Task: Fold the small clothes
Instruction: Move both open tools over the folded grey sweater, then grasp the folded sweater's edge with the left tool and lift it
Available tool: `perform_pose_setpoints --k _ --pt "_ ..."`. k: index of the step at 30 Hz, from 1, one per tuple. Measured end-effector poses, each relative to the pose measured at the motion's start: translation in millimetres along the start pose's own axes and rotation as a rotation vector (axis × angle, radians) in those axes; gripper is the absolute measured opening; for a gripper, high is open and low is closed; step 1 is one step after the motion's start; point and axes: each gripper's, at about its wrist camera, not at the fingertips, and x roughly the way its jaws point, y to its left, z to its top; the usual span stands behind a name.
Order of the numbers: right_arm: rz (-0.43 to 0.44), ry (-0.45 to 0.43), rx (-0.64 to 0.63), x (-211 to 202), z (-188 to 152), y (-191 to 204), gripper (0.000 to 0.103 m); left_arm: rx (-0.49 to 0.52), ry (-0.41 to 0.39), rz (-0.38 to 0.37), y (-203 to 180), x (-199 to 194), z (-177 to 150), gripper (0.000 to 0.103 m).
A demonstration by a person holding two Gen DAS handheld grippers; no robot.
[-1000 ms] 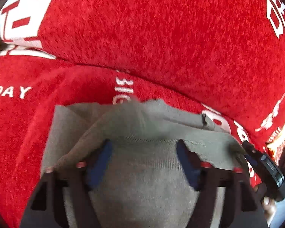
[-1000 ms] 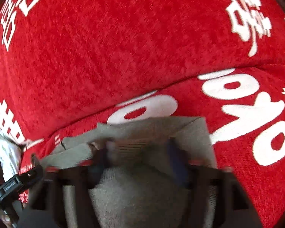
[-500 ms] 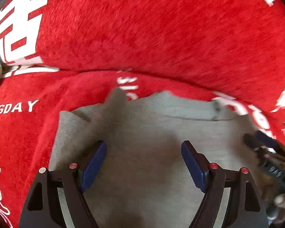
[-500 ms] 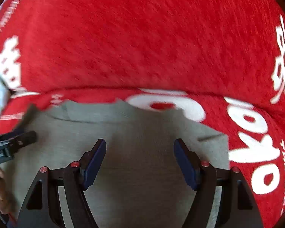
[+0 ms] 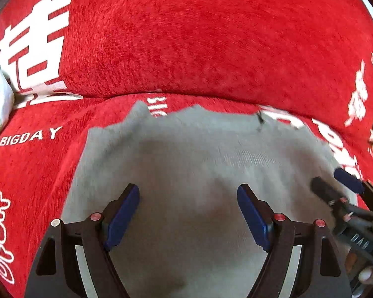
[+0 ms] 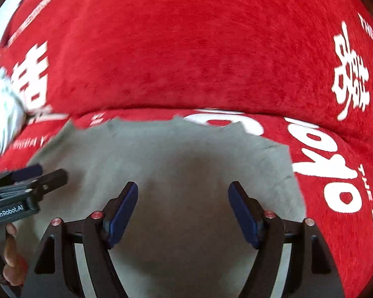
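left claw (image 5: pixel 187 213): black frame, blue pads, red screws | right claw (image 6: pixel 182 209): same, "GenRobot.AI" label

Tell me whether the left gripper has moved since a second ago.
Yes. The left gripper has let go and backed away: its fingers, earlier at the grey garment's far edge, now sit well short of it, farther from the red sofa cover's crease.

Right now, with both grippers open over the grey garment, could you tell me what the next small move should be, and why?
Probably lower both grippers to pinch one edge of the grey garment for another fold. The left gripper and right gripper both stand open with nothing between their fingers, and the garment lies spread on the red sofa cover, its far edge uneven.
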Motion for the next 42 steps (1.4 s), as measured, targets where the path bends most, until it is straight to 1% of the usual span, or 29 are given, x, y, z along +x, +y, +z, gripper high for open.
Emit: perform_pose_setpoints --k 2,3,4,6,8,10,11,12,14,17,18,19,20,24,27,30,31,33,34,35,36,37,38,40,42 --pt "-0.015 0.030 -0.047 6 -10 10 0.079 0.024 0.005 0.034 -5 -1 -14 0.082" --pt "-0.028 0.055 -0.065 11 -16 11 0.079 0.029 0.011 0.045 -3 1 -16 0.082" --pt "-0.047 0.061 -0.069 14 -20 8 0.079 0.039 0.017 0.059 -3 2 -20 0.082" --pt "-0.081 0.042 -0.017 8 -24 -7 0.079 0.054 0.012 0.072 0 -3 -25 0.082" --pt "-0.104 0.032 0.059 -7 -27 -18 0.080 0.033 0.000 0.061 4 -16 -30 0.082" --pt "-0.073 0.003 0.097 -24 -33 -18 0.080 0.012 -0.010 0.023 4 -27 -35 0.082" --pt "-0.057 -0.002 0.098 -28 -36 -14 0.080 0.011 -0.014 0.019 2 -29 -38 0.082" --pt "-0.032 -0.008 0.084 -34 -43 -7 0.080 0.014 -0.019 0.016 -1 -30 -43 0.082" --pt "-0.011 -0.006 0.042 -38 -54 7 0.080 0.032 -0.026 0.016 -6 -33 -54 0.082" --pt "-0.045 0.027 -0.022 -31 -71 18 0.080 0.048 -0.006 0.034 -5 -29 -72 0.082" --pt "-0.052 0.031 -0.019 -29 -79 14 0.080 0.045 0.001 0.038 -3 -27 -75 0.082" --pt "-0.046 0.008 -0.009 -32 -83 11 0.080 0.042 -0.001 0.041 1 -26 -80 0.082" --pt "-0.051 -0.006 0.002 -35 -88 6 0.080 0.046 -0.021 0.039 4 -30 -85 0.082" --pt "-0.075 -0.010 0.034 -44 -96 -20 0.080 0.060 -0.033 0.039 11 -40 -98 0.082" --pt "-0.093 -0.014 0.072 -54 -105 -41 0.080 0.049 -0.039 0.035 19 -52 -111 0.082" --pt "-0.102 -0.017 0.101 -68 -112 -51 0.080 -0.008 -0.068 0.032 37 -77 -131 0.082" --pt "-0.109 -0.020 0.106 -72 -113 -51 0.080 -0.043 -0.077 0.027 46 -85 -138 0.082" --pt "-0.120 -0.038 0.111 -82 -116 -48 0.081 -0.145 -0.079 -0.005 71 -96 -153 0.082" --pt "-0.119 -0.040 0.111 -83 -115 -46 0.081 -0.203 -0.065 -0.038 83 -96 -159 0.082" --pt "-0.111 -0.039 0.112 -84 -115 -43 0.081 -0.277 -0.037 -0.096 97 -92 -164 0.082" --pt "-0.094 -0.038 0.114 -84 -115 -38 0.081 -0.328 -0.040 -0.148 107 -90 -168 0.082" --pt "-0.084 -0.037 0.113 -83 -114 -33 0.081 -0.338 -0.063 -0.167 109 -92 -167 0.082" --pt "-0.078 -0.035 0.109 -82 -114 -28 0.081 -0.342 -0.062 -0.190 110 -91 -164 0.082" --pt "-0.065 -0.031 0.087 -81 -113 -16 0.081 -0.382 -0.070 -0.272 111 -83 -157 0.082" --pt "-0.059 -0.028 0.054 -80 -111 -3 0.081 -0.422 -0.078 -0.315 113 -76 -148 0.082"
